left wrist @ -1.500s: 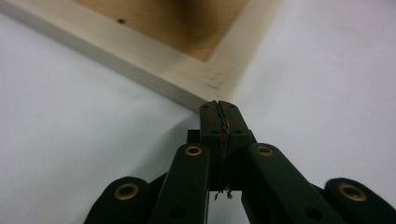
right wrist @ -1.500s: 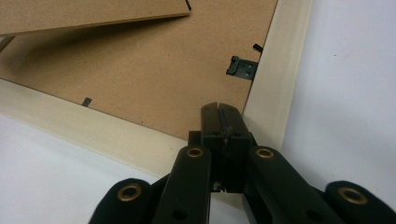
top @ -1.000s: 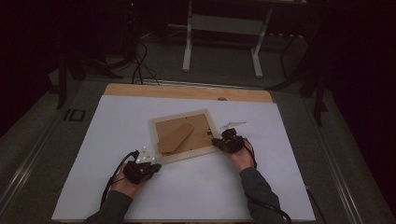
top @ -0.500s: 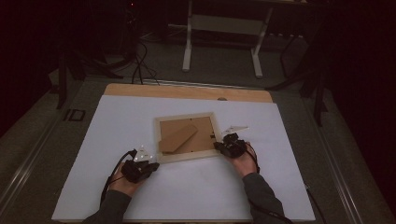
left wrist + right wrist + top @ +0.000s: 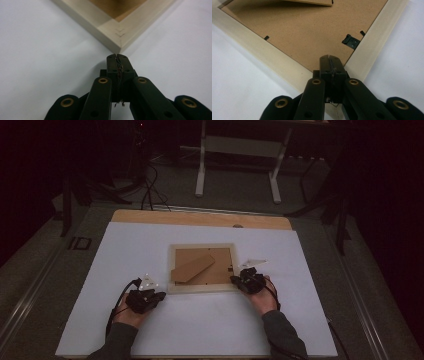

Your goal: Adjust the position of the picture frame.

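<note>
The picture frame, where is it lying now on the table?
In the high view the picture frame lies back side up near the middle of the white table, between the left gripper and the right gripper.

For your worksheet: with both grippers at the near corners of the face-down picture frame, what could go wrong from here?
1. Both grippers are shut: the left gripper sits just off the picture frame corner, so a push might only skid the frame across the white table.
2. The right gripper hangs over the backing board corner; pressing could scratch it or bend the black clip.
</note>
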`<state>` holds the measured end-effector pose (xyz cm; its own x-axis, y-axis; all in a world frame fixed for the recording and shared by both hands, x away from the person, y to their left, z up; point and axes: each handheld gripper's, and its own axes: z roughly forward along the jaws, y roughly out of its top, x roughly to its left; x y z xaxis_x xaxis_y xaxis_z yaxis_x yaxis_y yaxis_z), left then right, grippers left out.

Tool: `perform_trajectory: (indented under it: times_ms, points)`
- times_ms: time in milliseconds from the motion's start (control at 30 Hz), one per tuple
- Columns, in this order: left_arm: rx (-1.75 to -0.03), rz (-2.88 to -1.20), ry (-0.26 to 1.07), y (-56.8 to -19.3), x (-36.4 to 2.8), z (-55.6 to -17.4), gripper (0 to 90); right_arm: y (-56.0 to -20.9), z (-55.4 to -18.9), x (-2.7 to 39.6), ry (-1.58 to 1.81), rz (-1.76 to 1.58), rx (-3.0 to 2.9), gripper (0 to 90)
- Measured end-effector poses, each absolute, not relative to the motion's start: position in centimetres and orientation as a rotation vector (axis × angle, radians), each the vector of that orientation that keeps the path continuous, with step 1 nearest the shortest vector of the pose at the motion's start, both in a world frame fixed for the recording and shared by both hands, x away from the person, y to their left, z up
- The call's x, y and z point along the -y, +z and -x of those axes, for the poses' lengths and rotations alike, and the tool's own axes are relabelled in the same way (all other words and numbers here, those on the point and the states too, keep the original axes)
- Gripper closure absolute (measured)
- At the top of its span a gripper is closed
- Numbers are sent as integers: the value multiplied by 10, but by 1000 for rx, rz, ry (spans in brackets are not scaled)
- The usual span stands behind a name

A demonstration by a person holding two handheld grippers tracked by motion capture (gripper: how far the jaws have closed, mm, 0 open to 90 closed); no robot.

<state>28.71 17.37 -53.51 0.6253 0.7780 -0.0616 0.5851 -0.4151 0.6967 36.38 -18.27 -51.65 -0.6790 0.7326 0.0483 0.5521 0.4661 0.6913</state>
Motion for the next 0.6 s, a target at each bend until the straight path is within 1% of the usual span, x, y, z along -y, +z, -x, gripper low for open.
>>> perform_trajectory:
  times_ms: [200, 600]
  points:
    - [-1098, -2126, 350, -536, -179, -290, 894, -516, -360, 184, 1010, -1094, -2464, 900]
    - [-1058, -2136, 357, -537, -173, -291, 885, -516, -354, 186, 1011, -1090, -2474, 900]
